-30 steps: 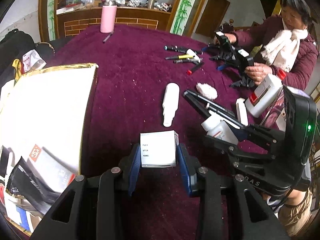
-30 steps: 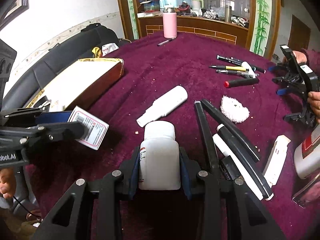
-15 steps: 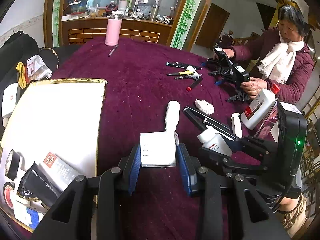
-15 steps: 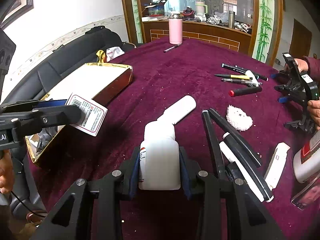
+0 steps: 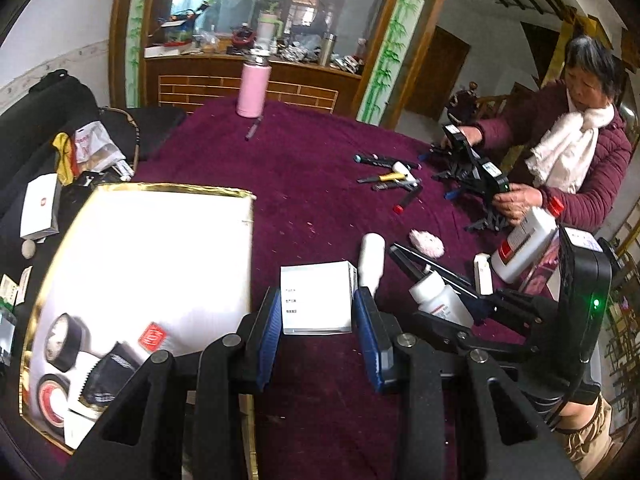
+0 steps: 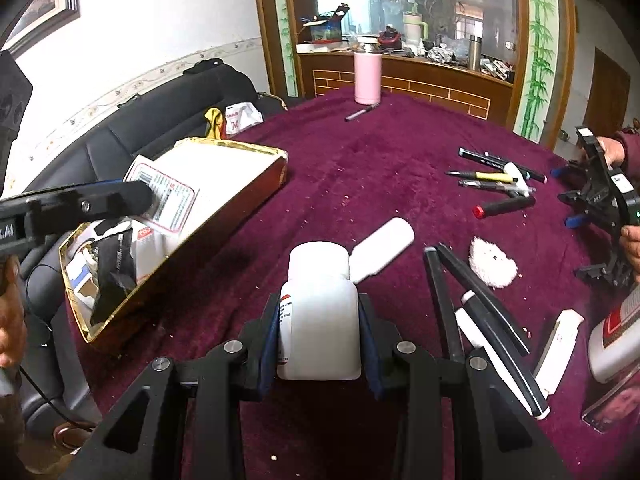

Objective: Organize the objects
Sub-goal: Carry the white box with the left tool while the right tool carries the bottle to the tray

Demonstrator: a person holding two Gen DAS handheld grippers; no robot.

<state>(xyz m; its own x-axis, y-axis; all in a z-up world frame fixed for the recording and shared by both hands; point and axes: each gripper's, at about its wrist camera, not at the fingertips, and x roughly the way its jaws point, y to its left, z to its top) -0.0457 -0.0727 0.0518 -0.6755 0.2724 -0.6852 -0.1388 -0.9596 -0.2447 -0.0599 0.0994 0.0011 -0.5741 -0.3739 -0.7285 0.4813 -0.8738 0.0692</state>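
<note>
At the far left a gold-rimmed box [image 5: 152, 256] is sitting open on the maroon worktop [image 5: 312, 184], holding rolls of tape [image 5: 60, 340], a dark packet [image 5: 108, 368] and small cartons at its near end. Just right of it the left gripper [image 5: 316, 316] is holding a small white carton [image 5: 316, 298] between its blue-padded jaws, which are pressing on the carton's two sides; in the right wrist view this carton [image 6: 168, 198] is hanging above the box's near end. Next to the right, a white tube [image 5: 370, 258] is lying flat on the cloth. Further right the right gripper [image 6: 320, 344] is clamping a white plastic bottle [image 6: 320, 312], its jaws closed against the bottle's sides and the cap pointing away from the camera, clear of the worktop. Beside it a black folded frame [image 6: 476, 304] is lying with a white fluffy pad [image 6: 492, 268] just beyond it. Pens and markers [image 6: 496, 184] are lying scattered toward the far right, and a pink flask [image 6: 367, 74] is standing upright at the far edge. At the right edge a person in a maroon jacket [image 5: 580, 160] is sitting and handling another black gripper device [image 5: 476, 176], with a large white bottle with a red cap [image 5: 528, 240] lying near.
</note>
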